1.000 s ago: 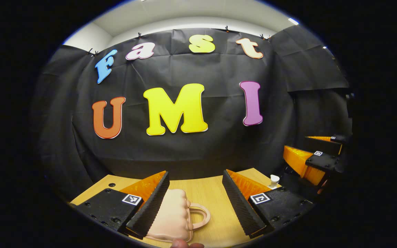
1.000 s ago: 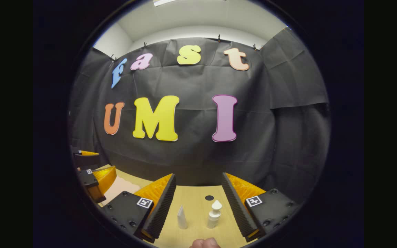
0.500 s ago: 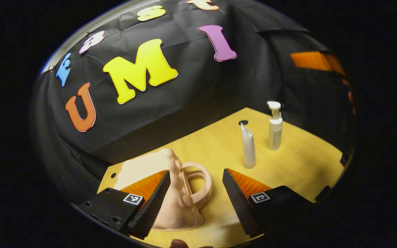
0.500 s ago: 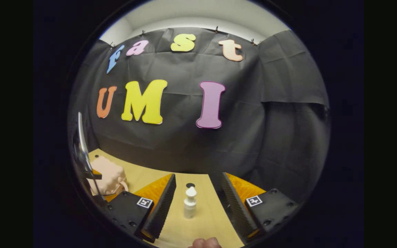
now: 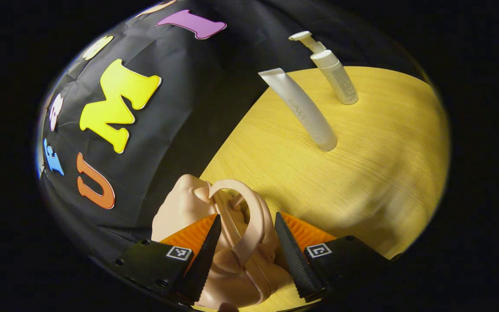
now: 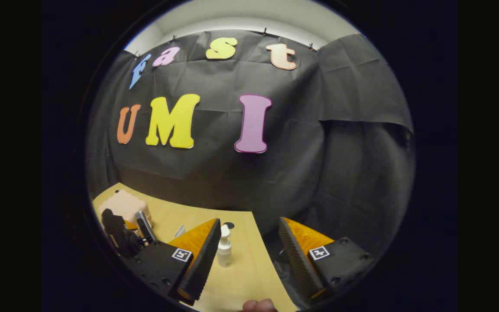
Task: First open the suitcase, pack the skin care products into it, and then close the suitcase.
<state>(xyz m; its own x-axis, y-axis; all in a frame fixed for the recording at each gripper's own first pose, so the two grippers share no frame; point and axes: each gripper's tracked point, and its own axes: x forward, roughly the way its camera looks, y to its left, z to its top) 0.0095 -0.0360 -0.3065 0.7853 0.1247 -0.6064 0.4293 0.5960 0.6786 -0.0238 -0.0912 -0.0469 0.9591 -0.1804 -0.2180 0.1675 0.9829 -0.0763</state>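
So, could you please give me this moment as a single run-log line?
left gripper: jaws straddling suitcase handle, not clamped | right gripper: open near pump bottle | tube, bottle unpacked on table | suitcase closed

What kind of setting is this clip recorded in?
Most likely a staged recording booth, not a home: black cloth wall, a bare wooden table, and just a few props, a small pink suitcase, tube and pump bottle.

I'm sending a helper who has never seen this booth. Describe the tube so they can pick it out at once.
Start at the light wooden table in front of the black cloth wall. Away from the pink suitcase by the left gripper, two white skin care items stand side by side. The tube is the one with a flat crimped top and no nozzle; its neighbour, the pump bottle, has a spout.
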